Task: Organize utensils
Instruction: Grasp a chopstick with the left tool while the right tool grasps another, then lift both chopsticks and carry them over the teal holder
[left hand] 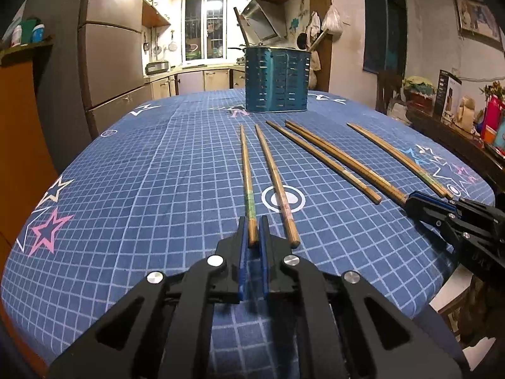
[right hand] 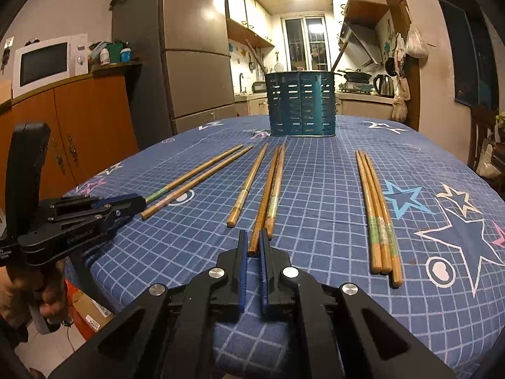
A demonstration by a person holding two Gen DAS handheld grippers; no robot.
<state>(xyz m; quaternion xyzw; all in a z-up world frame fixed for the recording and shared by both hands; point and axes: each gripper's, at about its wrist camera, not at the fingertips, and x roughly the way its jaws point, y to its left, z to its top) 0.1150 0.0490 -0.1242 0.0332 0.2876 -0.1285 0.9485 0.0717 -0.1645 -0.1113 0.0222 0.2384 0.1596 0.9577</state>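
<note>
Several wooden chopsticks lie on a blue grid tablecloth (left hand: 142,173) in front of a teal slotted utensil holder (left hand: 277,79) (right hand: 300,104) at the far side. My left gripper (left hand: 252,222) (right hand: 142,200) is shut on the near end of a green-banded chopstick (left hand: 246,170) (right hand: 202,169), which rests on the cloth. My right gripper (right hand: 252,237) (left hand: 408,200) is shut on the near end of another chopstick (right hand: 262,211) (left hand: 353,165), beside one or two others. A lone chopstick (right hand: 249,186) lies between the two grippers. Three more chopsticks (right hand: 378,230) lie together to the right.
A few long utensils stick up out of the holder. A fridge (right hand: 195,63) and an orange cabinet (right hand: 79,120) with a microwave (right hand: 44,63) stand left of the table. A person's hand (right hand: 47,300) holds the left gripper's handle off the table's left edge.
</note>
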